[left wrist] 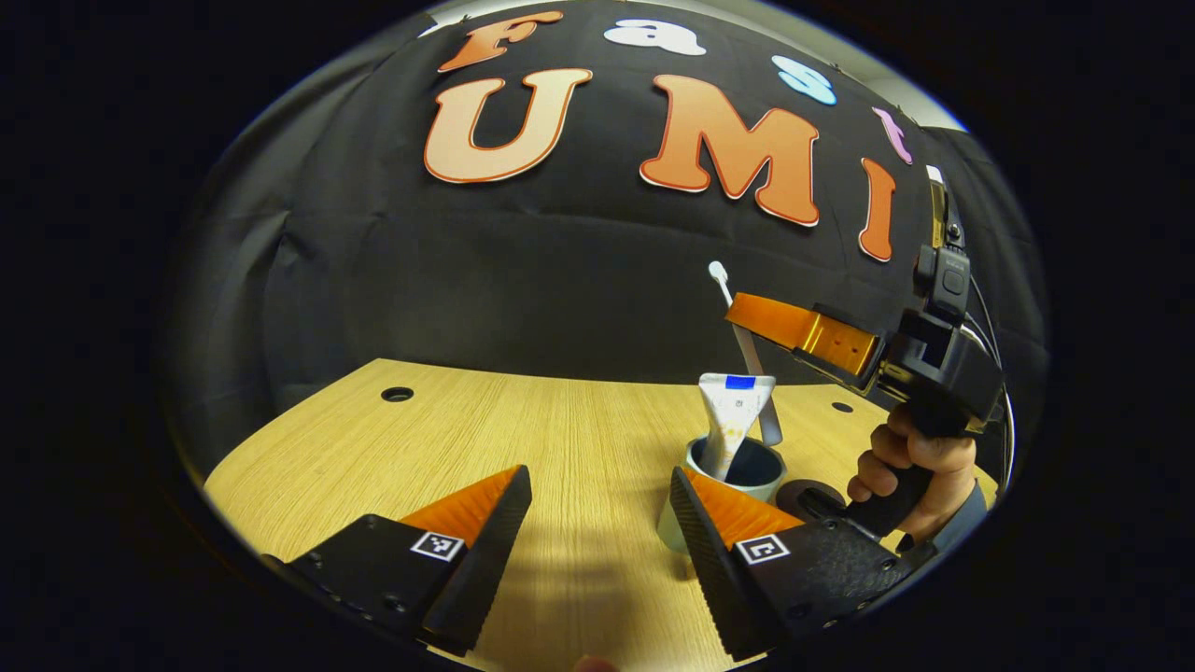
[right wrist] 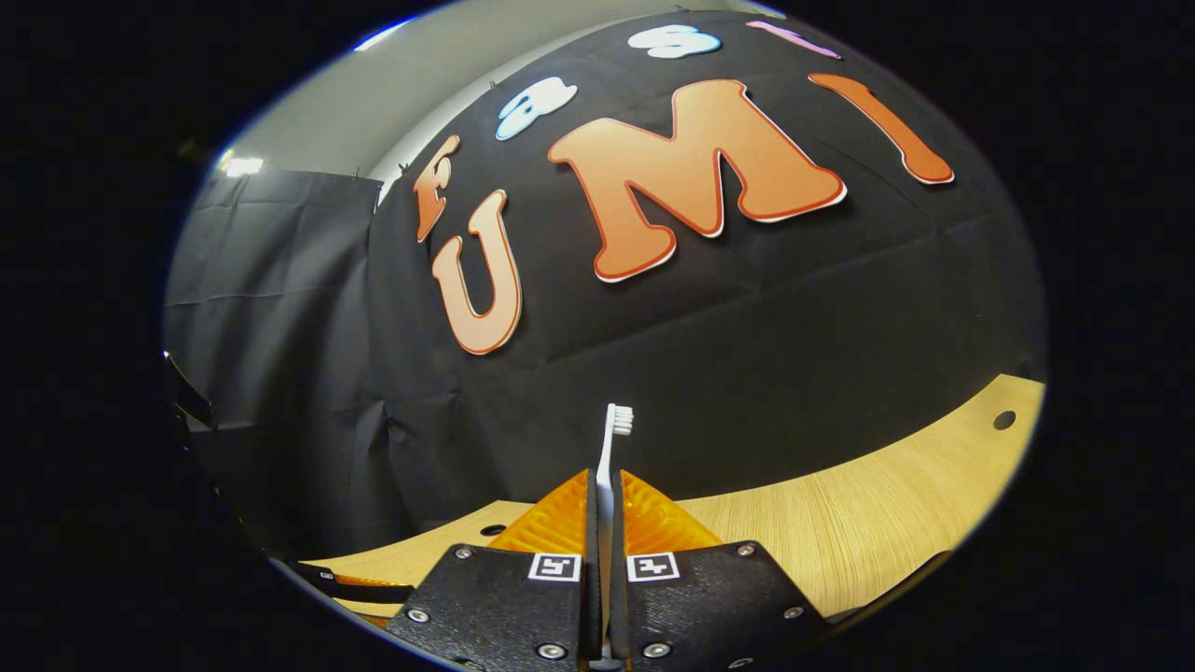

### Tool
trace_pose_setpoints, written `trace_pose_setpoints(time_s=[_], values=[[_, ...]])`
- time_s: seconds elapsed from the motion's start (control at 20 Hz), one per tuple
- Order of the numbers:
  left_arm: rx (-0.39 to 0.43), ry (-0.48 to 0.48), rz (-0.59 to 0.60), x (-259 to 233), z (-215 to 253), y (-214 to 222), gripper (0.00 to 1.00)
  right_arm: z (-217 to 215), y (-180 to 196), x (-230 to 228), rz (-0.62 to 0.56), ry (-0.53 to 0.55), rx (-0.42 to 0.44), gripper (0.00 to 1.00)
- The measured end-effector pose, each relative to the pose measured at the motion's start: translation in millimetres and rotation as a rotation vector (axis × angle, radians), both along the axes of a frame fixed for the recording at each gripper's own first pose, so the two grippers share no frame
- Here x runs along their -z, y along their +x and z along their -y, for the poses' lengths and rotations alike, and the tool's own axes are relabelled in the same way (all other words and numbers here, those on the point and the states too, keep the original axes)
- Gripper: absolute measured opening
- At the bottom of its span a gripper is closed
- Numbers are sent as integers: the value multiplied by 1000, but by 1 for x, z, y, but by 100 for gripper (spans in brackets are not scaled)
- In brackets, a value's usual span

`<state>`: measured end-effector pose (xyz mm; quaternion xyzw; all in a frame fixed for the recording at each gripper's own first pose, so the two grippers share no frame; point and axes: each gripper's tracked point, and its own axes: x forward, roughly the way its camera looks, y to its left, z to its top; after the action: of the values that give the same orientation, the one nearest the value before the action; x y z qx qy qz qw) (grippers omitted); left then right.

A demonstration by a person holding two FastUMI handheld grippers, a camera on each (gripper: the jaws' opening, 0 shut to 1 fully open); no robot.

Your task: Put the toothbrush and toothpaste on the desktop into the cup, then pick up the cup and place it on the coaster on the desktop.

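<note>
The white slim-handled toothbrush (right wrist: pixel 609 467) is clamped between the two fingers of the right gripper (right wrist: pixel 607 523), both fingers pressing on its handle. In the right gripper view the brush stands upright with its bristled head at the top, above the fingertips. In the left gripper view the same toothbrush (left wrist: pixel 742 341) slants over the cup, head uppermost, with its lower end reaching down toward the cup's far rim; whether that end is inside the cup cannot be determined.

The pale grey-green round cup with a dark interior (left wrist: pixel 761 481) stands upright on the light wood-grain desktop (left wrist: pixel 523 439). The white squeezed toothpaste tube with a blue band at its upper edge (left wrist: pixel 733 420) stands inside the cup, leaning slightly and projecting well above the rim.

The dark round flat coaster (left wrist: pixel 810 493) lies on the desktop just beside the cup, on its right in the left gripper view, partly hidden by the left gripper's finger.

The left gripper (left wrist: pixel 597 523) is released: its fingers are spread wide apart with bare desktop between them. One finger (left wrist: pixel 724 532) overlaps the cup's near wall in the left gripper view; contact cannot be determined.

In the left gripper view the right gripper (left wrist: pixel 747 313) is held above the cup by a person's hand (left wrist: pixel 910 467) wrapped around its handle.
</note>
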<state>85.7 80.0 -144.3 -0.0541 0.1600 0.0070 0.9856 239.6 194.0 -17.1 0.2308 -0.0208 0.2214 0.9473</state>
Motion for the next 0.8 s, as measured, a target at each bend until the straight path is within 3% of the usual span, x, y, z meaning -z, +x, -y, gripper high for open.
trace_pose_setpoints(time_s=[0.8], values=[[-2, -25, -56, 18, 10, -17, 90, 12, -21, 3, 31, -12, -14, 9]])
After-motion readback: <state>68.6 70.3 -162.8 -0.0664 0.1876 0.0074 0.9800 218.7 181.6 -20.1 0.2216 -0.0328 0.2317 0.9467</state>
